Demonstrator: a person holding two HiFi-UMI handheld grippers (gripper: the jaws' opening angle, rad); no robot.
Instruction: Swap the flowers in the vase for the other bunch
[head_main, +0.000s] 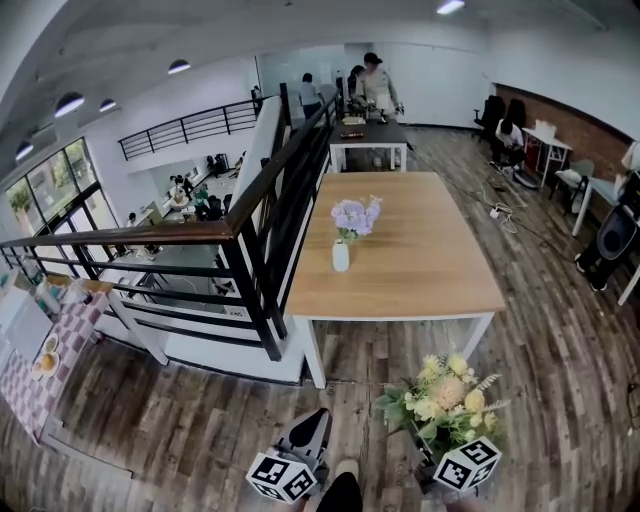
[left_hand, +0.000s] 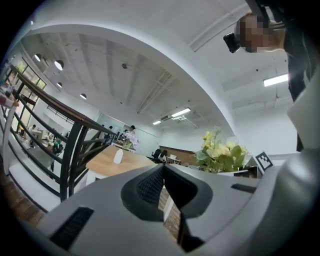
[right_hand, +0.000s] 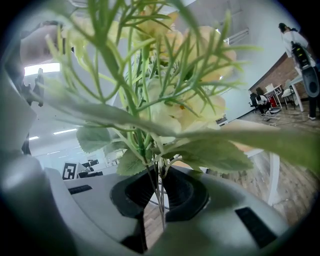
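Observation:
A small white vase (head_main: 341, 256) with pale purple flowers (head_main: 355, 215) stands on the wooden table (head_main: 420, 250), near its left edge; both show small in the left gripper view as the vase (left_hand: 118, 157) and flowers (left_hand: 131, 141). My right gripper (head_main: 452, 462) is shut on the thin stems of a yellow and green bunch (head_main: 446, 401), which fills the right gripper view (right_hand: 165, 100). Its jaws pinch the stems (right_hand: 160, 192). My left gripper (head_main: 305, 450) is shut and holds nothing; its jaws meet in the left gripper view (left_hand: 163, 187). Both grippers hang over the floor, short of the table's near edge.
A black railing (head_main: 250, 230) runs along the table's left side, over a drop to a lower floor. A second table (head_main: 368, 135) with people at it stands behind. Chairs, a cable and a seated person are at the right. The floor is wood planks.

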